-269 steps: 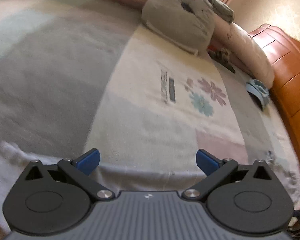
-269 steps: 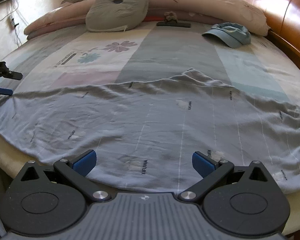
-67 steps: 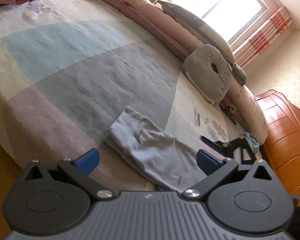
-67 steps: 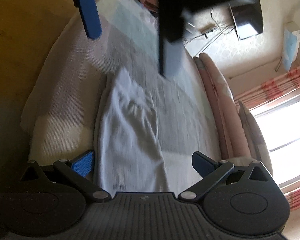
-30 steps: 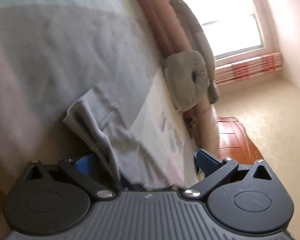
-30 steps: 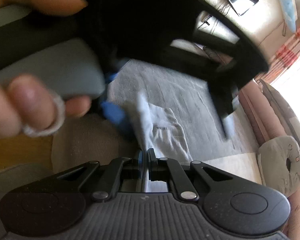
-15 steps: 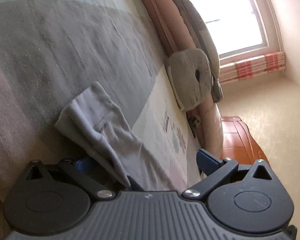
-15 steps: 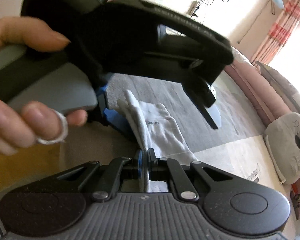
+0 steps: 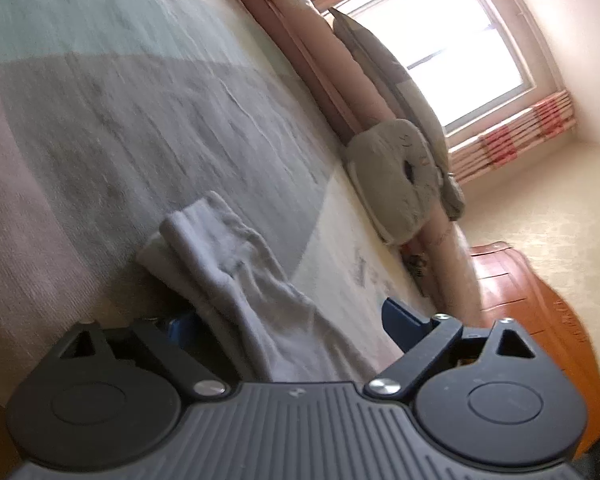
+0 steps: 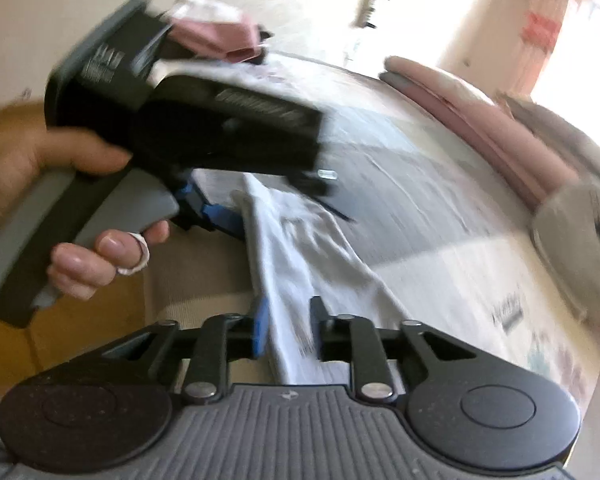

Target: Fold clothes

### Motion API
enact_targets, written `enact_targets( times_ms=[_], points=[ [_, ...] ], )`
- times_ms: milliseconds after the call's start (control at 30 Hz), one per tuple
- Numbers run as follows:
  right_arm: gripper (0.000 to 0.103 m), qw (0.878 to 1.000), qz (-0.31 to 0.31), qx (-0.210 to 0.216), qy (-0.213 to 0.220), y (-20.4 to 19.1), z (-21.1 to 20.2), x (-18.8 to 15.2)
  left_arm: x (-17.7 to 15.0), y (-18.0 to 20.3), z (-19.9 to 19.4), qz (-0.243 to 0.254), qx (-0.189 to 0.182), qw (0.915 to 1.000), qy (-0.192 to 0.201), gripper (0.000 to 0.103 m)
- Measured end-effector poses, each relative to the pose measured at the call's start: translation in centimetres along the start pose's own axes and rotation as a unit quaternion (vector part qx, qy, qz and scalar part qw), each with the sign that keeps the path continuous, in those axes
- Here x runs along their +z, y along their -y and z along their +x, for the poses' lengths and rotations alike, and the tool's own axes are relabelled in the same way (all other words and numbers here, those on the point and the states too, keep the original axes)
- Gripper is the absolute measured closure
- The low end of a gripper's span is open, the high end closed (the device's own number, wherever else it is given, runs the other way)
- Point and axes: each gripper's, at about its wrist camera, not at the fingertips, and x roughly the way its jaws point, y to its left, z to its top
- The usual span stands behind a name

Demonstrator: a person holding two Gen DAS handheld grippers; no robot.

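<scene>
While the pale grey garment (image 10: 300, 248) lies as a long folded strip near the bed's (image 9: 148, 112) edge, running away from you, your right gripper (image 10: 286, 330) straddles its near end part-open, and your left gripper (image 9: 288, 320) spreads wide across it.

Ahead of the left gripper (image 9: 288, 320), the folded garment (image 9: 236, 276) is lying between its spread jaws, blocking a straight push. Beyond it, open bedspread (image 9: 132, 120) is being left free up to the grey cushion (image 9: 396, 184). The right gripper (image 10: 286, 328) is being crowded from the left by the left hand (image 10: 84, 256).
</scene>
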Motion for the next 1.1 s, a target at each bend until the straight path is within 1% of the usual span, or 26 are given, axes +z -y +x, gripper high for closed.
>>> enact_targets(
  times_ms=[33, 67, 100, 133, 233, 300, 367, 400, 433, 467, 500, 533, 567, 600, 633, 667, 733, 800, 1000, 1033, 1067, 1100],
  points=[
    [0.071, 1.0, 0.019, 0.002, 0.001, -0.2, -1.2, -0.8, 0.1, 0.1, 0.2, 0.009, 0.012, 0.9999, 0.006, 0.02],
    [0.07, 0.999, 0.038, 0.003, 0.002, -0.3, -2.3, -1.5, 0.2, 0.3, 0.4, 0.019, 0.024, 0.9995, 0.011, 0.02],
    [0.069, 0.998, 0.056, 0.003, 0.004, 0.1, -3.2, -1.9, 0.2, 0.4, 0.5, 0.023, 0.027, 0.9993, 0.013, 0.02],
    [0.066, 0.997, 0.071, 0.0, 0.006, 1.1, -3.8, -1.8, 0.3, 0.5, 0.6, 0.026, 0.029, 0.9991, 0.015, 0.02],
    [0.058, 0.993, 0.117, -0.006, 0.012, 3.9, -5.6, -1.9, 0.1, 0.8, 0.9, 0.062, 0.032, 0.9974, 0.02, 0.023],
    [0.055, 0.989, 0.146, 0.002, 0.009, 5.1, -6.3, -2.6, 0.0, 1.0, 0.7, 0.074, 0.041, 0.9962, 0.022, 0.035],
    [0.052, 0.984, 0.177, 0.011, 0.007, 6.2, -6.7, -3.4, -0.1, 1.3, 0.5, 0.084, 0.051, 0.9949, 0.023, 0.061],
    [0.05, 0.98, 0.197, 0.019, 0.006, 6.7, -6.4, -3.9, -0.2, 1.4, 0.4, 0.09, 0.056, 0.9941, 0.024, 0.066],
    [0.044, 0.976, 0.216, 0.028, 0.006, 7.2, -6.1, -4.3, -0.2, 1.5, 0.3, 0.095, 0.061, 0.9933, 0.025, 0.075],
    [0.034, 0.971, 0.235, 0.036, 0.006, 7.7, -5.8, -4.8, -0.3, 1.6, 0.3, 0.1, 0.066, 0.9924, 0.026, 0.082],
    [0.029, 0.966, 0.254, 0.044, 0.005, 8.2, -5.5, -5.2, -0.3, 1.7, 0.2, 0.105, 0.071, 0.9915, 0.026, 0.083],
    [0.021, 0.961, 0.273, 0.052, 0.005, 8.7, -5.2, -5.7, -0.4, 1.9, 0.1, 0.111, 0.076, 0.9906, 0.027, 0.085],
    [0.014, 0.954, 0.293, 0.065, 0.007, 9.2, -4.8, -6.0, -0.4, 2.0, 0.0, 0.116, 0.081, 0.9895, 0.028, 0.085],
    [0.011, 0.945, 0.316, 0.081, 0.01, 9.7, -4.2, -6.1, -0.5, 2.1, -0.1, 0.121, 0.086, 0.9885, 0.029, 0.086],
    [0.005, 0.936, 0.338, 0.098, 0.014, 10.2, -3.7, -6.3, -0.5, 2.2, -0.2, 0.126, 0.091, 0.9873, 0.03, 0.087],
    [0.003, 0.926, 0.359, 0.114, 0.018, 10.8, -3.1, -6.4, -0.5, 2.3, -0.3, 0.132, 0.096, 0.9862, 0.031, 0.088],
    [0.0, 0.903, 0.402, 0.147, 0.025, 11.8, -2.0, -6.7, -0.6, 2.6, -0.5, 0.142, 0.106, 0.9836, 0.032, 0.088],
    [0.0, 0.88, 0.441, 0.176, 0.031, 12.8, -0.9, -6.7, -0.6, 2.6, -0.5, 0.145, 0.104, 0.9834, 0.032, 0.088],
    [0.0, 0.815, 0.529, 0.235, 0.037, 15.5, 3.3, -5.3, -0.5, 2.8, -0.6, 0.151, 0.096, 0.9833, 0.032, 0.088],
    [0.0, 0.808, 0.539, 0.235, 0.033, 15.8, 4.0, -5.0, -0.5, 2.8, -0.7, 0.152, 0.095, 0.9833, 0.032, 0.088],
    [0.0, 0.805, 0.546, 0.232, 0.029, 16.0, 4.6, -4.8, -0.4, 2.9, -0.7, 0.153, 0.094, 0.9833, 0.032, 0.088],
    [0.0, 0.804, 0.549, 0.227, 0.027, 16.0, 5.2, -4.7, -0.4, 2.9, -0.7, 0.154, 0.092, 0.9832, 0.032, 0.088]
  ],
)
